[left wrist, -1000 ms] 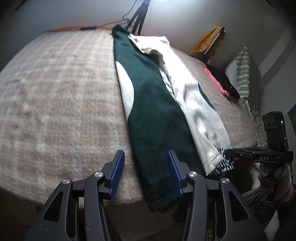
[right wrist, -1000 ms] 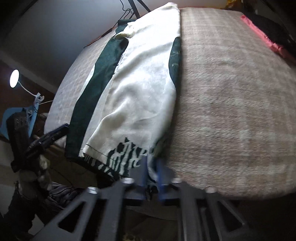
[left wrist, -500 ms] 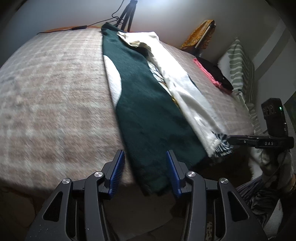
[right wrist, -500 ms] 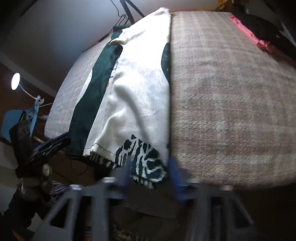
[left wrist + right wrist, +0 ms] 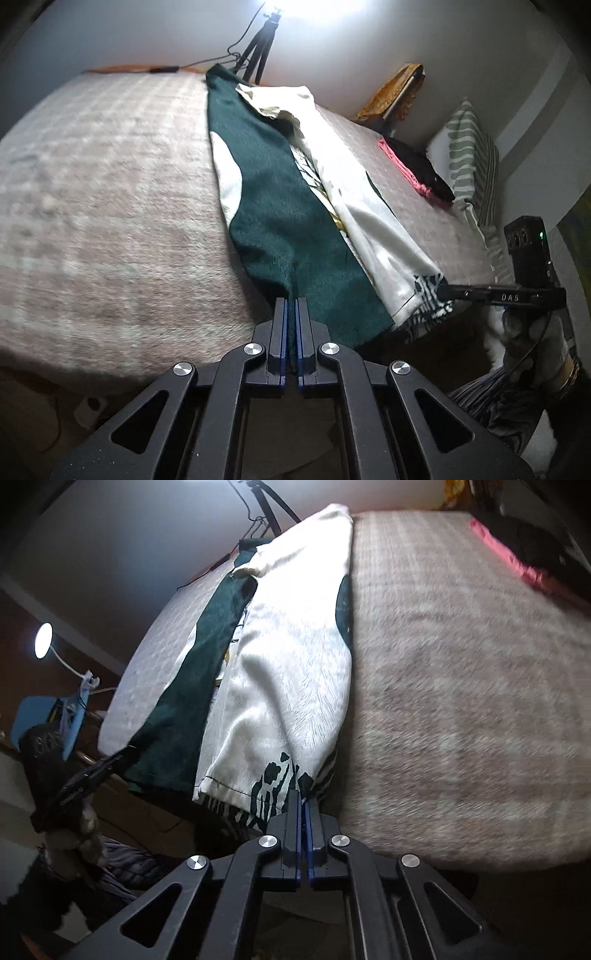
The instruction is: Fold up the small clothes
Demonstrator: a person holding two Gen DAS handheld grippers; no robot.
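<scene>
- Tongs first: my left tongs have just been closing, and their blue pads now pinch the near hem of the dark green half of the garment, with a fold of green cloth between them.
- My right tongs have just been closing too; their jaws now stand pressed together on the near right corner of the same garment, at the black-and-white patterned hem.
- From the left wrist view I see the right tongs from the side, their tips at that patterned corner, with a gloved hand on the handle below.
- From the right wrist view I see the left tongs at the green corner, carried by the other hand.
- The garment lies lengthwise on the bed, stretching from the near edge to the far edge; the green part lies on the left, the cream part on the right, overlapping the green. Its near hem hangs just over the bed's edge.
- The bed carries a pale checked blanket.
- Well to the right of the garment I see a pile of pink and black clothes, and beyond it a green-striped pillow.
- A tripod stands at the far side of the bed.
- A small round lamp glows at the left of the right wrist view.
</scene>
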